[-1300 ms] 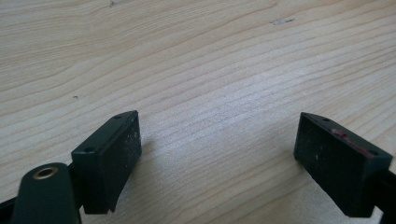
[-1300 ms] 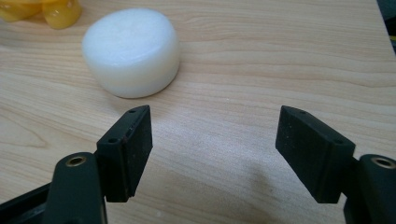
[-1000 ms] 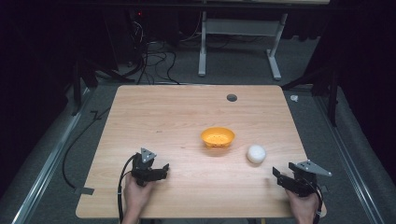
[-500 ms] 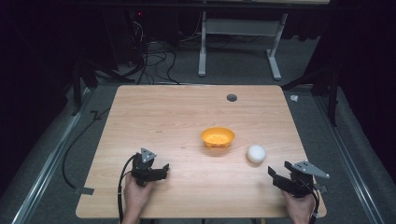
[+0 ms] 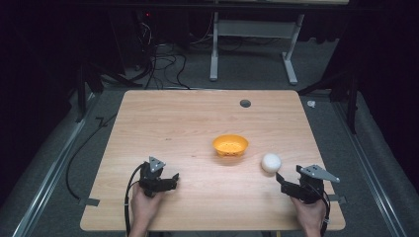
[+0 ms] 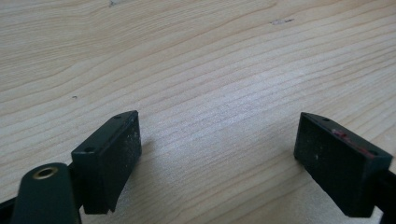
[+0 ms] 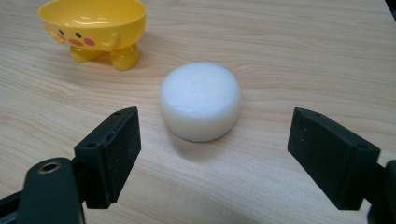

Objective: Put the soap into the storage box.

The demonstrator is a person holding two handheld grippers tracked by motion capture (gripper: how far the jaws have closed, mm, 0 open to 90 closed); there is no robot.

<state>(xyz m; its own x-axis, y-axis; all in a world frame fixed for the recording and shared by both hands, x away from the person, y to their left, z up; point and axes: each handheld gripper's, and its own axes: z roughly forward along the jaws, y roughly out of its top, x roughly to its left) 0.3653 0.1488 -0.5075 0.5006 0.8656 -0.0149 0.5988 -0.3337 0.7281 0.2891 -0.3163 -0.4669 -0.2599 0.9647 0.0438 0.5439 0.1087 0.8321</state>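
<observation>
Right tongs edged in toward white puck, jaws just sprung wide, nothing between them yet. Puck sits just ahead of the gap, yellow duck bowl beyond it. Grab looks imminent. Left tongs parked, jaws apart over bare desk.

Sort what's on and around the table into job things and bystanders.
In the job:
white puck, just ahead of the open right gripper
yellow duck bowl, nearby

Lying about:
table's grommet hole
floor cables
left gripper, open over bare wood
</observation>
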